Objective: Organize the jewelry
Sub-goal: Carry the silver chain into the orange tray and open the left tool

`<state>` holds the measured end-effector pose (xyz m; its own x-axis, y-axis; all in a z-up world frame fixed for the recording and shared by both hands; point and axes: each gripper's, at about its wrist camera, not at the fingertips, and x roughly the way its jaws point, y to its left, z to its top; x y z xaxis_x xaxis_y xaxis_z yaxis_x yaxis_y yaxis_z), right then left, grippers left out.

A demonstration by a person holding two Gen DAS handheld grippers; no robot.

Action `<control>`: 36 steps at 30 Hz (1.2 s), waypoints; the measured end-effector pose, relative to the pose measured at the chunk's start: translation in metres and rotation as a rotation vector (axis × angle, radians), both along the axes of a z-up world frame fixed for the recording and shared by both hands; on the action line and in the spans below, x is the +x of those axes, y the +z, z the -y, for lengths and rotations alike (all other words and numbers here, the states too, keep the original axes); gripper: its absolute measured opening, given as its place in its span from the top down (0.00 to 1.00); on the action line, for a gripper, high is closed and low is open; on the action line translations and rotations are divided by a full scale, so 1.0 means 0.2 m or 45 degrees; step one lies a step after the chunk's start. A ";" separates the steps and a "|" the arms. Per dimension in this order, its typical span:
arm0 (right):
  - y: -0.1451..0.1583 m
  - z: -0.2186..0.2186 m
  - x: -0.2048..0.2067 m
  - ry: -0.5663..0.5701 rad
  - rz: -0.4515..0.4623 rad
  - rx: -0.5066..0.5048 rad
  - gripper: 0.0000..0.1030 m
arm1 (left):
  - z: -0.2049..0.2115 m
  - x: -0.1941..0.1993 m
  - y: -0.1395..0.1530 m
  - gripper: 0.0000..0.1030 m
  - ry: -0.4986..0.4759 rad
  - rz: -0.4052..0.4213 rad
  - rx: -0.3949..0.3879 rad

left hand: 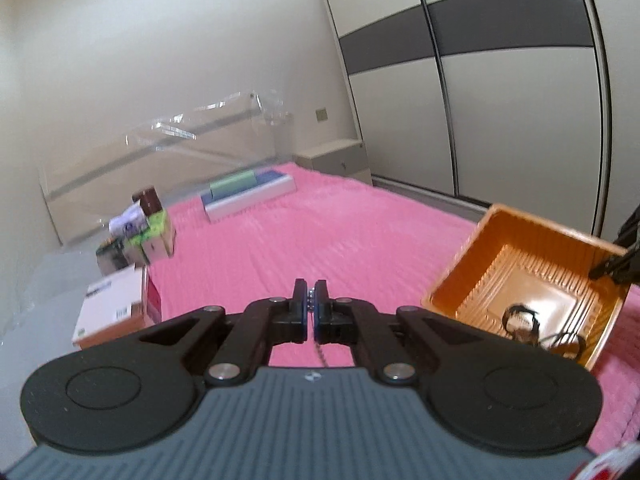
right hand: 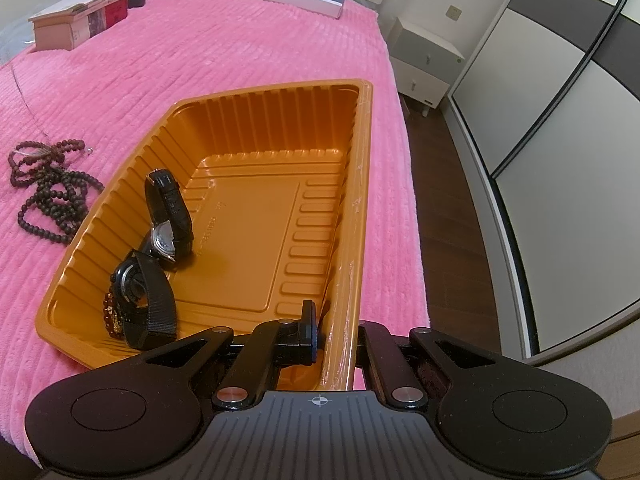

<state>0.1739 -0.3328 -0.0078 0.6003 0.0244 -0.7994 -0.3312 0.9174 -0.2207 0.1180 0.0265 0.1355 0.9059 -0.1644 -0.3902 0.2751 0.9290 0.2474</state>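
My left gripper (left hand: 311,300) is shut on a thin silvery chain (left hand: 320,354), raised above the pink blanket; the chain's end hangs below the pads. To its right the orange plastic tray (left hand: 460,264) sits tilted. My right gripper (right hand: 334,318) is shut on the tray's (right hand: 256,104) near right wall, one finger inside and the other hidden behind the wall. It also shows at the right edge of the left wrist view, right gripper (left hand: 610,268). In the tray lie a black leather-strap watch (right hand: 170,208), a black fabric-strap watch (right hand: 148,300) and an amber bead bracelet (right hand: 112,316). A dark bead necklace (right hand: 48,188) lies on the blanket left of the tray.
Cardboard boxes (left hand: 116,308) and small cartons (left hand: 152,236) stand along the bed's left side. A long flat box (left hand: 248,192) lies at the far end. The bed's edge (right hand: 404,200) drops to a dark floor, with a bedside cabinet (right hand: 424,60) and a wardrobe (right hand: 560,120) beyond.
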 end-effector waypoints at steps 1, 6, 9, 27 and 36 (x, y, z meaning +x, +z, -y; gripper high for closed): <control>0.00 0.00 0.00 0.000 0.000 0.000 0.96 | 0.00 0.00 0.02 0.98 -0.005 0.010 -0.002; 0.00 0.00 0.00 0.002 0.001 0.000 0.96 | 0.04 0.02 0.08 0.98 -0.055 0.025 0.029; 0.00 0.00 0.00 0.003 0.000 0.000 0.96 | 0.08 0.02 0.09 0.98 -0.086 0.022 0.051; 0.00 0.00 -0.01 0.004 0.002 -0.001 0.96 | 0.58 0.14 0.13 0.98 -0.453 -0.030 0.071; 0.00 0.00 -0.01 0.008 0.002 -0.003 0.96 | 0.87 0.32 0.10 0.98 -0.568 -0.075 0.048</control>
